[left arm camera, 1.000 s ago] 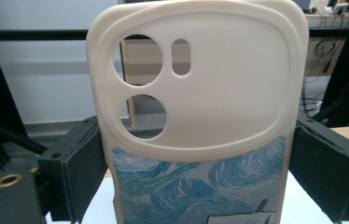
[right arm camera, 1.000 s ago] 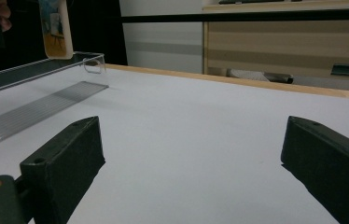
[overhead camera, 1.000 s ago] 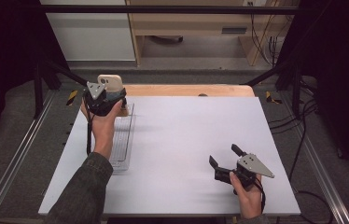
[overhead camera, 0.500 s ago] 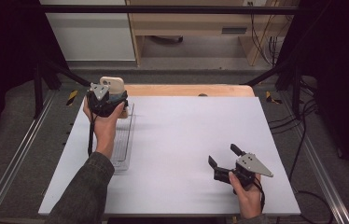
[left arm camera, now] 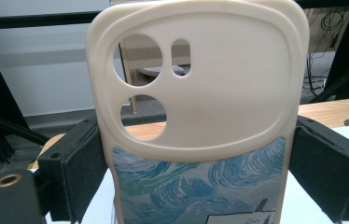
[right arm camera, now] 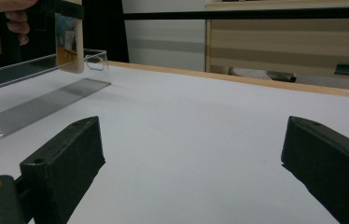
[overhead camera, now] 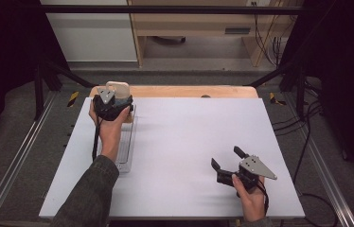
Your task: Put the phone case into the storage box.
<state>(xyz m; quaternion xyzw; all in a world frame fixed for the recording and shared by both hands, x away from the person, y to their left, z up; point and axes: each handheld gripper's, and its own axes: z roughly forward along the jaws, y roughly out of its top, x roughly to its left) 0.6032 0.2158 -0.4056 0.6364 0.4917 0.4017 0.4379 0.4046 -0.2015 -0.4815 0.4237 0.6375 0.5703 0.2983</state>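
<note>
My left gripper (overhead camera: 111, 101) is shut on a cream phone case (left arm camera: 200, 93) with camera cut-outs and a blue swirl painting on its lower half. Its black pads (left arm camera: 81, 172) press both side edges of the case. In the high view the phone case (overhead camera: 118, 87) stands upright over the far end of a clear plastic tray (overhead camera: 127, 151) at the table's left. The right gripper view shows the case (right arm camera: 69, 39) edge-on above the clear tray (right arm camera: 37, 112). My right gripper (overhead camera: 227, 161) rests open near the front right of the white table (overhead camera: 189, 132), nothing between its jaws.
A wooden strip (overhead camera: 189, 91) runs along the table's far edge. Metal rails (overhead camera: 14, 165) flank the table, with cables (overhead camera: 303, 132) on the floor at the right. Wooden furniture (overhead camera: 189, 23) stands beyond the table.
My left gripper has carried the phone case slightly away from me and to the right, toward the tray's far end. The right gripper has stayed put.
</note>
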